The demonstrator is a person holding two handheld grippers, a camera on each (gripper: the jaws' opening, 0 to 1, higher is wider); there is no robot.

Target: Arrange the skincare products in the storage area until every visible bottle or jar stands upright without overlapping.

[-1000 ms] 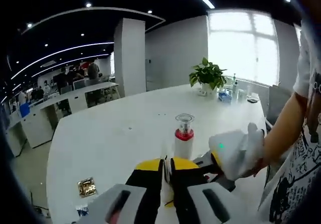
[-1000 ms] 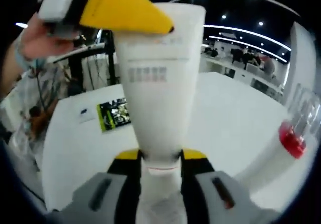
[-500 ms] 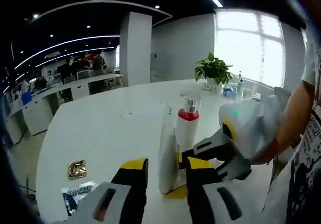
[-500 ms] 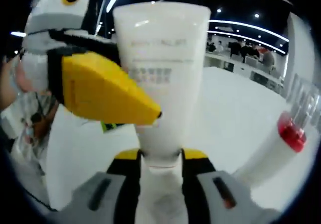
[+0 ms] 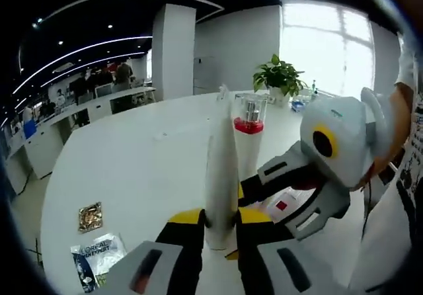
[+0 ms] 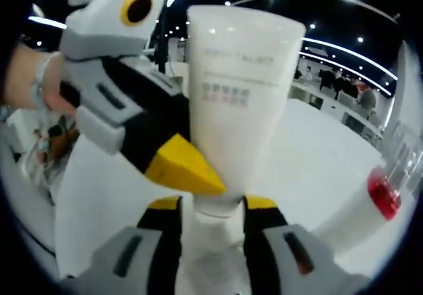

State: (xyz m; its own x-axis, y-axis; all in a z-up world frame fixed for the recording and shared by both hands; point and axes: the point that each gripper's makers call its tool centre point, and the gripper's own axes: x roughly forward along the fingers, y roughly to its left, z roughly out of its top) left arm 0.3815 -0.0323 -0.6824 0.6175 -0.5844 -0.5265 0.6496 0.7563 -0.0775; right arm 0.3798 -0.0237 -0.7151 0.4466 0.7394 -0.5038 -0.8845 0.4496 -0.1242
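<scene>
Since half a second ago, we see the left claw (image 5: 220, 225) has closed in on the white tube (image 5: 221, 169): its yellow tips now press the tube's lower part, where before they stood apart with the tube between them. In the right gripper view, the left claw has dropped lower along the tube, its yellow tip touching just above the cap end.

The tube carries grey printed lines in the right gripper view, too blurred for us to read. A sachet (image 5: 92, 260) on the tabletop (image 5: 132, 169) reads "L'OREAL".

The right claw (image 6: 213, 221) grips the tube (image 6: 234, 103) at its cap end, tube standing upright between the jaws. So both claws hold the tube. A white bottle with a red collar (image 5: 249, 133) stands upright just behind it; it shows at the right (image 6: 370, 202) in the right gripper view.
</scene>
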